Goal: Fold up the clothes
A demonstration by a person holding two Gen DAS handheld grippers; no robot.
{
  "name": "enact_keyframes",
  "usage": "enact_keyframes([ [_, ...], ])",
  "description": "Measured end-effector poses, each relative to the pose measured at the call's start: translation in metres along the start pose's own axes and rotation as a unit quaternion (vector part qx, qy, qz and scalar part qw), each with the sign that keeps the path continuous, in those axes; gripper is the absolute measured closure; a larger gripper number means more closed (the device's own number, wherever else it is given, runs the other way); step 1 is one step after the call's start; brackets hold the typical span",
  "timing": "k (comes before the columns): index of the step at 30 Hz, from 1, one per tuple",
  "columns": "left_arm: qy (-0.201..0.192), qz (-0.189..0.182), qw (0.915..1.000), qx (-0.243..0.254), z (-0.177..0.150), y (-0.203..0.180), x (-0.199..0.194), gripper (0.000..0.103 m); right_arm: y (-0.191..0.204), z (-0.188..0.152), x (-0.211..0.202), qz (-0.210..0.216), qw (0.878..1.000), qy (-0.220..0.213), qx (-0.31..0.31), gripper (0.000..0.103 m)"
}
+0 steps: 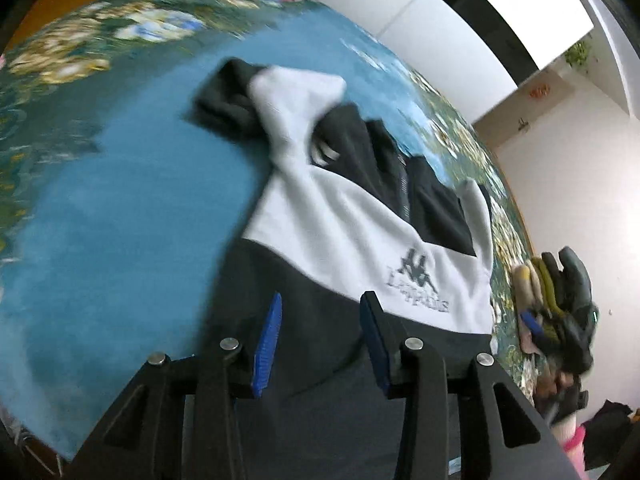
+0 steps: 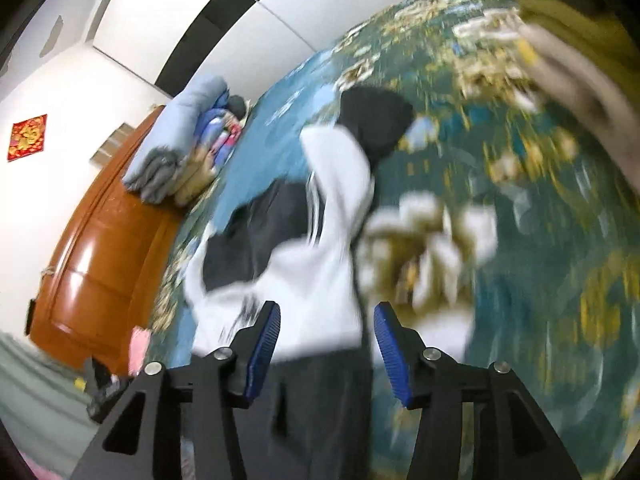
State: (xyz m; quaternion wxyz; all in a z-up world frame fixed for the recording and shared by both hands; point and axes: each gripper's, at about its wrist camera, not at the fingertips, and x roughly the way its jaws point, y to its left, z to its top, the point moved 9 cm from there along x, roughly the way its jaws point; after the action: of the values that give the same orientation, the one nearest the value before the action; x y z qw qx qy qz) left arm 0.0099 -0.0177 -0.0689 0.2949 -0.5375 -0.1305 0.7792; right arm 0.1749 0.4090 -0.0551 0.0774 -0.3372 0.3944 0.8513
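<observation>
Left wrist cam: sits just behind its own fingers point(image 1: 276, 344), which fill the frame from 5 to 7 o'clock. It looks steeply down and forward across the bed point(image 1: 120, 220), close over the black-and-white jacket point(image 1: 352, 216). The horizon is rolled, with the white wall point(image 1: 560, 184) at 2–3 o'clock and a clothes pile point(image 1: 560, 312) at 4.

Right wrist cam: same mount, fingers point(image 2: 392, 352) at 5–7 o'clock, shallower tilt, also near the bed. It faces toward the wooden headboard point(image 2: 104, 272) at 8–9 o'clock, with folded bedding point(image 2: 180, 140) at 10.

Overlap: the jacket point(image 2: 320, 248) and the floral bedspread around it, seen from opposite sides. Both views are motion-blurred.
</observation>
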Motion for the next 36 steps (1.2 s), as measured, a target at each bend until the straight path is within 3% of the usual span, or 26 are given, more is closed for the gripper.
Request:
enact_keyframes([
  [5, 0.0, 0.032, 0.9995, 0.0, 0.017, -0.004, 0.005, 0.055, -0.022, 0.071, 0.057, -0.011, 1.0, 0.004, 0.014, 0.045],
  [10, 0.0, 0.074, 0.9968, -0.029, 0.024, 0.025, -0.008, 0.054, -0.059, 0.124, 0.115, -0.032, 0.995, -0.007, 0.091, 0.043],
  [13, 0.0, 0.102, 0.9938, -0.045, 0.021, 0.042, -0.014, 0.054, -0.082, 0.149, 0.134, -0.031, 0.988, -0.03, 0.146, 0.043],
  [17, 0.004, 0.105, 0.9911, -0.081, 0.018, 0.055, -0.014, 0.054, -0.082, 0.166, 0.152, -0.035, 0.99, -0.033, 0.136, 0.044],
  [19, 0.005, 0.099, 0.9903, -0.097, 0.019, 0.057, -0.012, 0.054, -0.077, 0.168, 0.157, -0.036, 0.991, -0.026, 0.125, 0.058],
  [20, 0.006, 0.097, 0.9904, -0.098, 0.02, 0.055, -0.009, 0.054, -0.073, 0.169, 0.157, -0.035, 0.992, -0.024, 0.12, 0.077],
  [21, 0.008, 0.095, 0.9905, -0.099, 0.02, 0.053, -0.007, 0.054, -0.07, 0.17, 0.156, -0.035, 0.993, -0.023, 0.114, 0.089],
  [22, 0.008, 0.093, 0.9912, -0.094, 0.02, 0.05, -0.007, 0.054, -0.067, 0.17, 0.155, -0.034, 0.993, -0.022, 0.108, 0.09],
  [24, 0.009, 0.091, 0.9924, -0.082, 0.021, 0.045, -0.007, 0.054, -0.058, 0.175, 0.139, -0.034, 0.995, -0.04, 0.085, 0.092],
  [27, 0.006, 0.091, 0.9931, -0.073, 0.021, 0.043, -0.008, 0.054, -0.054, 0.195, 0.085, -0.053, 0.992, -0.1, 0.053, 0.092],
  [29, 0.005, 0.089, 0.9925, -0.083, 0.02, 0.048, -0.008, 0.054, -0.059, 0.211, 0.031, -0.099, 0.982, -0.157, 0.031, 0.094],
  [32, 0.008, 0.085, 0.9908, -0.105, 0.019, 0.057, -0.004, 0.054, -0.076, 0.219, -0.026, -0.164, 0.966, -0.197, 0.026, 0.094],
  [36, 0.012, 0.067, 0.9912, -0.113, 0.02, 0.054, -0.001, 0.054, -0.089, 0.209, -0.034, -0.195, 0.965, -0.175, 0.03, 0.094],
])
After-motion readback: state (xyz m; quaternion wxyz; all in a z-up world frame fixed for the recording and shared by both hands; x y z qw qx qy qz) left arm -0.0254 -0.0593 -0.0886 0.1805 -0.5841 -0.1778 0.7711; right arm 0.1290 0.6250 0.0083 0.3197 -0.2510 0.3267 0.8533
